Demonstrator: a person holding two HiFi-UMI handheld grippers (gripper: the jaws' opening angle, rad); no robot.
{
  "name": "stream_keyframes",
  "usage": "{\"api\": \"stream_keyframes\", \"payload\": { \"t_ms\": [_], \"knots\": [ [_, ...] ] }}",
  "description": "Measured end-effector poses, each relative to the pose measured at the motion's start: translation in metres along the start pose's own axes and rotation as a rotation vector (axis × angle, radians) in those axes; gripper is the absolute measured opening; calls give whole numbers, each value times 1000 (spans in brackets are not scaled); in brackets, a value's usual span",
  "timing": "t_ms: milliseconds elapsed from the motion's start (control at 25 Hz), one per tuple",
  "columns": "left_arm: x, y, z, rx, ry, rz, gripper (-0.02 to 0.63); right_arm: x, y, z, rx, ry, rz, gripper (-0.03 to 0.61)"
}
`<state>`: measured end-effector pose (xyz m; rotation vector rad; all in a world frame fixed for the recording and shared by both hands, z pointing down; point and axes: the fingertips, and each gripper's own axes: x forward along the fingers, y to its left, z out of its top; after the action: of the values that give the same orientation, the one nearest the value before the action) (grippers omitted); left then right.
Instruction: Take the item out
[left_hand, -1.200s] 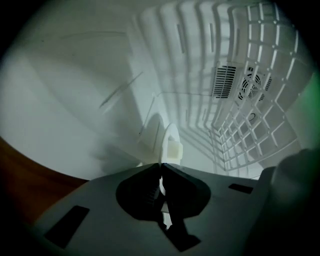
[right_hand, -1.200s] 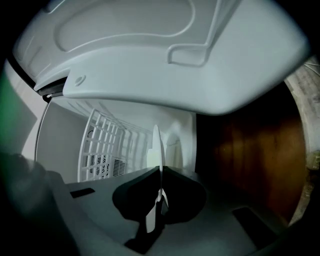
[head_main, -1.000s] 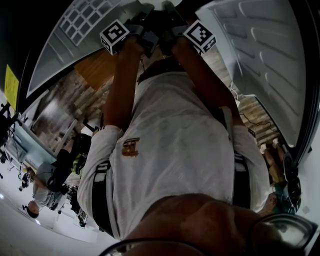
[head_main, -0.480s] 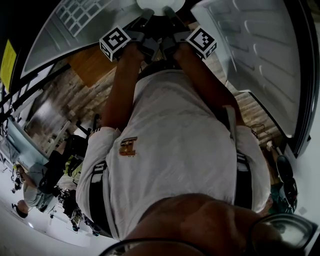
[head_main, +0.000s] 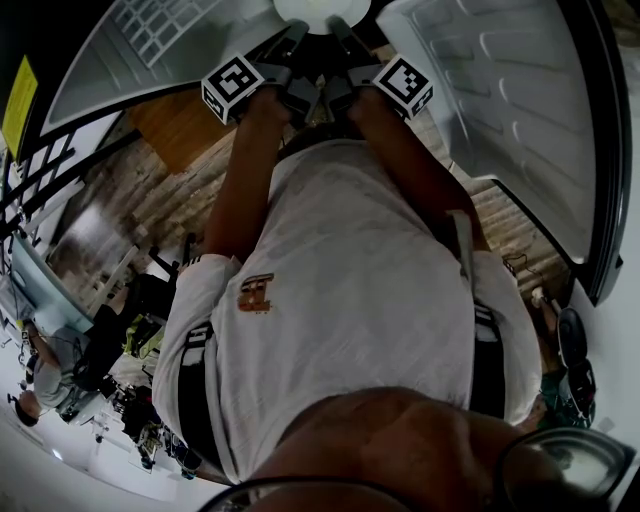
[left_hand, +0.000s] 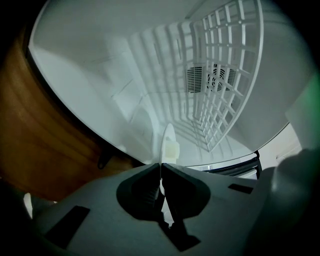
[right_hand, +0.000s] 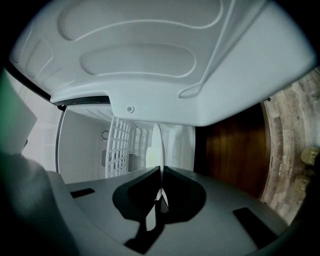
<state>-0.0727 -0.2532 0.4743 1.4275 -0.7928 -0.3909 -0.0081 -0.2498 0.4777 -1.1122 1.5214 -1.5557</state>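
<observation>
A thin white plate (head_main: 320, 10) shows at the top edge of the head view, between the two open white doors of a fridge. My left gripper (head_main: 293, 42) is shut on the plate's left rim, and my right gripper (head_main: 341, 38) is shut on its right rim. In the left gripper view the plate (left_hand: 168, 137) stands edge-on between the pinched jaws of the left gripper (left_hand: 160, 167), with a small pale block on its right face. The right gripper view also shows the plate (right_hand: 157, 145) edge-on, clamped by the right gripper (right_hand: 161, 172).
A white wire shelf (left_hand: 225, 75) and a fan vent (left_hand: 212, 80) lie inside the white compartment. A moulded door liner (right_hand: 150, 55) hangs close above the right gripper. Brown wood (left_hand: 40, 140) flanks the opening. Plank floor (head_main: 150, 190) and distant people (head_main: 55, 375) show at the lower left.
Both grippers and the plate have shifted slightly up in the head view, bringing more of the plate into sight. Over the last half second they have barely moved.
</observation>
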Motion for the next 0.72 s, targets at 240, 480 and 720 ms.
{"api": "stream_keyframes", "payload": {
  "t_ms": [240,480,720],
  "knots": [
    [-1,-1,1,5,-7,-2,28,0,1,0,-1,5,2,40],
    [-2,-2,0,5,-13,-3,28,-1,2,-1,2,7,3,40],
    [-3,-3,0,4,-18,-8,28,-1,3,0,-3,4,6,40]
  ]
}}
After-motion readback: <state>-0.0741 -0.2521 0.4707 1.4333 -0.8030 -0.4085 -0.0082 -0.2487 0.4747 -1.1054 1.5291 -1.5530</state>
